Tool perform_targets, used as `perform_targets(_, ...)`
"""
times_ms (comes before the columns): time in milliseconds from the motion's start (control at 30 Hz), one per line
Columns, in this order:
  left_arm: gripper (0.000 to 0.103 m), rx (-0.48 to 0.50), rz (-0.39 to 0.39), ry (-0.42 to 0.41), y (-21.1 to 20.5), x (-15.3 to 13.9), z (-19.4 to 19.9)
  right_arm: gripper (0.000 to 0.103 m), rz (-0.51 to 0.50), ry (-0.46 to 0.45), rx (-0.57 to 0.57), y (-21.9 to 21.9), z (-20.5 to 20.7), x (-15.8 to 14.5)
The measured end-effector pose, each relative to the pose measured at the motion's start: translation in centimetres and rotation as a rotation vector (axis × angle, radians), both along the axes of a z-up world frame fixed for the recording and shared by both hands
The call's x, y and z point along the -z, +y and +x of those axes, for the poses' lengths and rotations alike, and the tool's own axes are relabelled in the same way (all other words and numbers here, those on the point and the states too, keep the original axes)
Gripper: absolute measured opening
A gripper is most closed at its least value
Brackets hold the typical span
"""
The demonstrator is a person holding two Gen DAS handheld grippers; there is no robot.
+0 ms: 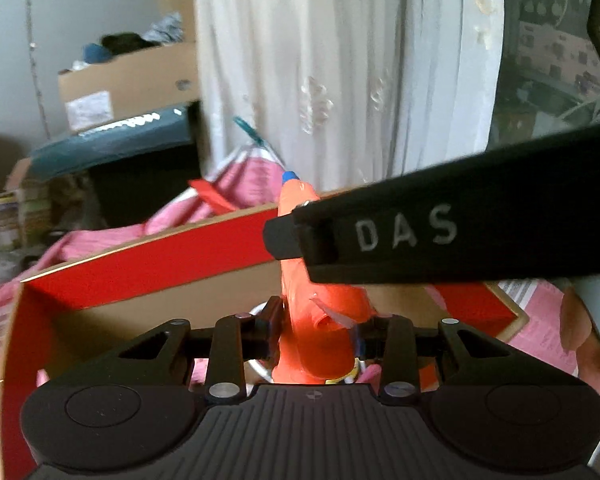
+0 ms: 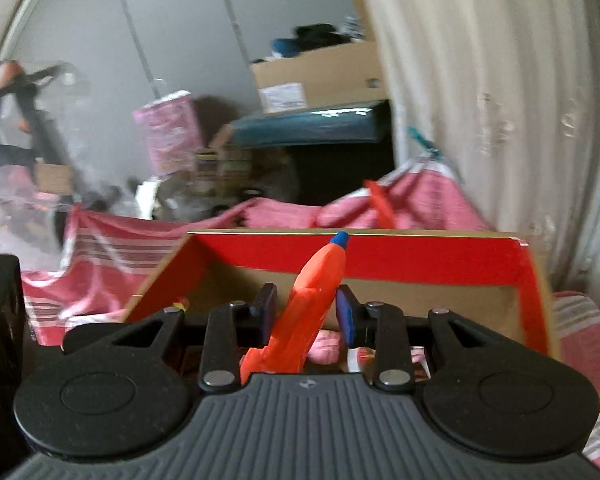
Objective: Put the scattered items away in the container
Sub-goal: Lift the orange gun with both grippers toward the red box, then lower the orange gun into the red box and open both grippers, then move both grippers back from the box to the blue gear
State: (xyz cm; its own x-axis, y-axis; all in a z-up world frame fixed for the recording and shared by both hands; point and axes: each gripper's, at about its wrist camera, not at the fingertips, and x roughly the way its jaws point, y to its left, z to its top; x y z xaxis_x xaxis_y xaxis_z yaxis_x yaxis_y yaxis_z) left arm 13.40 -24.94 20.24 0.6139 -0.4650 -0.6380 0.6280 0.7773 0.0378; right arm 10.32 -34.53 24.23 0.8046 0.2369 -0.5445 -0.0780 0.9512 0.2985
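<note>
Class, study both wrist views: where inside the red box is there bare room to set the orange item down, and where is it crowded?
Free: the brown floor of the red box along its far wall, and the right-hand stretch beside the right wall. Crowded: the near edge under the grippers, where pink and other small items lie. The orange item stands between the right gripper fingers.

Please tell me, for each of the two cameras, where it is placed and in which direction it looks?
Left wrist: sits behind the left gripper, looks forward over the red cardboard box toward the white curtain; the right gripper's black finger crosses the view, and a hand shows at right.
Right wrist: sits behind the right gripper, looks across the same box toward a cluttered wall; no hand shows.
Shared: the orange tube with blue cap between the fingers, the box, the pink cloth.
</note>
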Motion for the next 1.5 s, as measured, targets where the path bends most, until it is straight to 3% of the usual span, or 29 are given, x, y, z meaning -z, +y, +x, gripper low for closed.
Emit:
perform_targets(33, 0.047, 0.006, 0.004, 0.008, -0.8, 0.5, 0.5, 0.040, -0.005, 0.010, 0.017, -0.7, 0.1, 0.4)
perform_targets(67, 0.054, 0.008, 0.005, 0.020, -1.5, 1.0, 1.0, 0.057, -0.011, 0.023, 0.046, -1.3, 0.5, 1.0)
perform_targets(133, 0.082, -0.014, 0.022, 0.046, -2.4, 2.1, 1.8, 0.080, -0.015, 0.038, 0.098, -2.4, 1.1, 2.2)
perform_targets(200, 0.093, -0.045, 0.043, 0.047, -2.7, 2.9, 2.2, 0.079, -0.004, 0.053, 0.116, -3.2, 1.3, 3.2)
perform_targets(300, 0.094, -0.086, 0.078, 0.059, -2.7, 4.0, 3.1, 0.080, 0.028, 0.070, 0.117, -4.1, 1.3, 4.1)
perform_targets(433, 0.094, -0.118, 0.066, 0.086, -0.5, 4.8, 4.9, 0.081, 0.053, 0.088, 0.104, -4.0, 1.4, 4.8)
perform_targets(733, 0.094, -0.145, 0.111, 0.048, 1.7, 4.9, 3.2, 0.085, 0.066, 0.104, 0.054, -1.4, 1.4, 5.2)
perform_targets(900, 0.094, -0.131, 0.102, 0.003, 3.7, 3.9, 0.6, 0.085, 0.087, 0.080, 0.025, -0.6, -0.4, 4.3)
perform_targets(1233, 0.097, -0.063, 0.063, -0.011, 9.2, 3.4, -7.8, 0.086, -0.019, 0.013, -0.074, 2.6, -6.0, 3.4)
perform_targets(1400, 0.101, -0.061, 0.100, -0.037, 11.9, 6.3, -11.5, 0.088, -0.023, 0.039, -0.174, 4.6, -8.9, 4.6)
perform_targets(1500, 0.101, -0.088, 0.132, 0.043, 13.3, 10.0, -11.9, 0.087, -0.034, 0.082, -0.224, 6.3, -10.1, 6.7)
